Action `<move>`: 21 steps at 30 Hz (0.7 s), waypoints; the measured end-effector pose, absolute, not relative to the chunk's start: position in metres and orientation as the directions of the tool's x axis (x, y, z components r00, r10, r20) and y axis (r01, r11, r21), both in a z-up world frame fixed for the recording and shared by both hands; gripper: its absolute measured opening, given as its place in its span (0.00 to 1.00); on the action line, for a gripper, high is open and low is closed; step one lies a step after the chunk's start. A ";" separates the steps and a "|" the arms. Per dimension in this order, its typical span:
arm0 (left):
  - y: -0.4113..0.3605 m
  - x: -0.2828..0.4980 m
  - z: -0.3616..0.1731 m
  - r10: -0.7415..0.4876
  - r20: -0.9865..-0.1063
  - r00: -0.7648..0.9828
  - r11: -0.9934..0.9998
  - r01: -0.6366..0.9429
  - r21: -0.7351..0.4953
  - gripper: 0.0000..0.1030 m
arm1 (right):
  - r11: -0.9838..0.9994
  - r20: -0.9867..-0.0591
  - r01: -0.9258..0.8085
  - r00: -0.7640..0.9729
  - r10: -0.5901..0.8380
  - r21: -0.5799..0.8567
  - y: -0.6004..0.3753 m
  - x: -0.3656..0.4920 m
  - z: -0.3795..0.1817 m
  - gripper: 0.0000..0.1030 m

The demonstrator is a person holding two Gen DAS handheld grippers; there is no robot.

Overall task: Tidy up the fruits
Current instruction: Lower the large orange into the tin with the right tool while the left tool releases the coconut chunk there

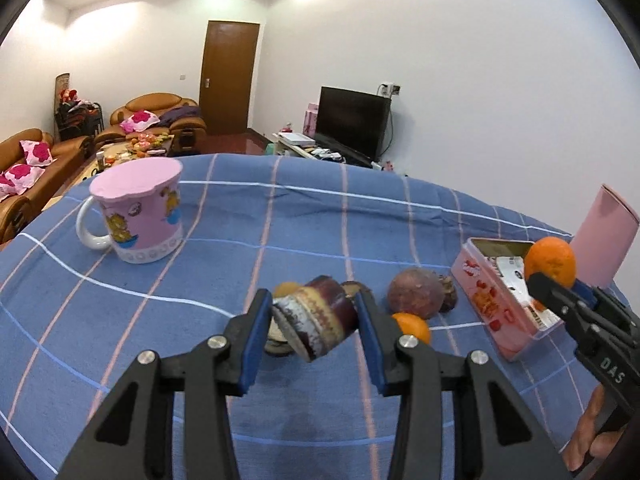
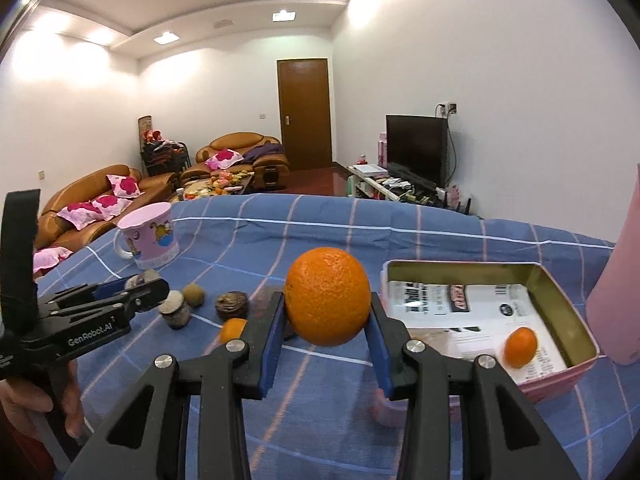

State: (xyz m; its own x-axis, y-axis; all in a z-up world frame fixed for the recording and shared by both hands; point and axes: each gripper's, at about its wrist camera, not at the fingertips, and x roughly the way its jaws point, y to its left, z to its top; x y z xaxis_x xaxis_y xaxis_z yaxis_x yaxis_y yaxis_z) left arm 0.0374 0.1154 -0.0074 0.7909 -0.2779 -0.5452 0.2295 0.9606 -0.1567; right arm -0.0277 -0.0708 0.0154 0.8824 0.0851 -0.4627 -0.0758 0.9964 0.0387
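On my far left a pink cartoon mug (image 1: 138, 216) stands upright on the blue checked tablecloth (image 1: 304, 216), well apart from everything else. Moving in, my left gripper (image 1: 314, 316) is pinching a short purple-skinned cane piece (image 1: 316, 316) between its blue pads, the piece tilted and lifted clear of the cloth; from the right wrist camera I can see another stubby piece (image 2: 175, 309) lying just past that gripper's tips, with a small tan round fruit (image 2: 194, 294) beside it. Next along the cloth sit a brownish-purple round fruit (image 1: 416, 292), a dark wrinkled one (image 1: 448, 292) touching its right side, and a small tangerine (image 1: 414, 326) just in front of them, close to my left gripper's right finger. Further right, my right gripper (image 2: 328, 320) is closed on a large orange (image 2: 328, 296), held above the cloth just left of the open pink tin (image 1: 492, 300). Inside the tin I see printed white packets (image 2: 448, 300) lining the bottom and a second small tangerine (image 2: 520, 347) lying near the front right corner. At the far right edge a tall pink object (image 2: 618, 300) stands just beside the tin; I cannot tell what it is.
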 end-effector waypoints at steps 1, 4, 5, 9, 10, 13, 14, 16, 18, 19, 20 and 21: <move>0.114 0.037 -0.006 -0.280 -0.542 0.793 0.960 0.233 -0.155 0.43 | 0.997 -0.464 -0.068 0.883 0.077 0.036 -0.075 -0.027 0.015 0.39; 0.096 0.034 -0.005 -0.291 -0.534 0.794 0.957 0.252 -0.145 0.43 | 0.998 -0.463 -0.047 0.885 0.055 0.028 -0.088 -0.027 0.016 0.39; 0.089 0.034 -0.004 -0.296 -0.534 0.792 0.955 0.261 -0.142 0.43 | 0.999 -0.461 -0.040 0.886 0.047 0.024 -0.091 -0.027 0.016 0.39; 0.057 0.033 -0.002 -0.308 -0.533 0.788 0.949 0.294 -0.113 0.43 | 1.000 -0.450 -0.005 0.893 0.011 0.015 -0.108 -0.026 0.018 0.39; 0.049 0.031 -0.001 -0.311 -0.532 0.788 0.948 0.300 -0.109 0.43 | 1.000 -0.449 0.005 0.894 0.003 0.017 -0.114 -0.026 0.019 0.39; 0.028 0.028 0.002 -0.333 -0.525 0.783 0.940 0.320 -0.118 0.43 | 0.999 -0.448 0.035 0.894 -0.020 0.026 -0.131 -0.026 0.020 0.39; 0.020 0.027 0.003 -0.342 -0.522 0.782 0.937 0.327 -0.123 0.43 | 0.999 -0.448 0.046 0.894 -0.029 0.027 -0.137 -0.026 0.020 0.39; 0.009 0.027 0.005 -0.352 -0.517 0.780 0.933 0.336 -0.128 0.43 | 0.998 -0.448 0.062 0.893 -0.044 0.025 -0.147 -0.026 0.020 0.39; -0.004 0.028 0.007 -0.363 -0.518 0.775 0.928 0.348 -0.131 0.43 | 0.997 -0.449 0.080 0.891 -0.061 0.023 -0.158 -0.026 0.020 0.39; -0.009 0.029 0.007 -0.369 -0.519 0.772 0.926 0.353 -0.133 0.43 | 0.996 -0.450 0.085 0.890 -0.066 0.022 -0.162 -0.026 0.020 0.39; -0.015 0.028 0.007 -0.373 -0.519 0.769 0.924 0.359 -0.133 0.43 | 0.995 -0.452 0.093 0.889 -0.074 0.020 -0.167 -0.025 0.019 0.39; -0.022 0.029 0.007 -0.379 -0.519 0.766 0.921 0.366 -0.132 0.43 | 0.995 -0.453 0.103 0.888 -0.083 0.018 -0.171 -0.024 0.018 0.39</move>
State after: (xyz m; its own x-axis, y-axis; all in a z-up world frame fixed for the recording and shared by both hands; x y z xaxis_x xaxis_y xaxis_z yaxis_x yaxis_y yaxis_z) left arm 0.0291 -0.0221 0.0074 0.7660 -0.3786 -0.5195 0.3657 0.9213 -0.1322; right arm -0.0244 -0.1707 0.0184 0.8876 -0.0835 -0.4530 0.1025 0.9946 0.0177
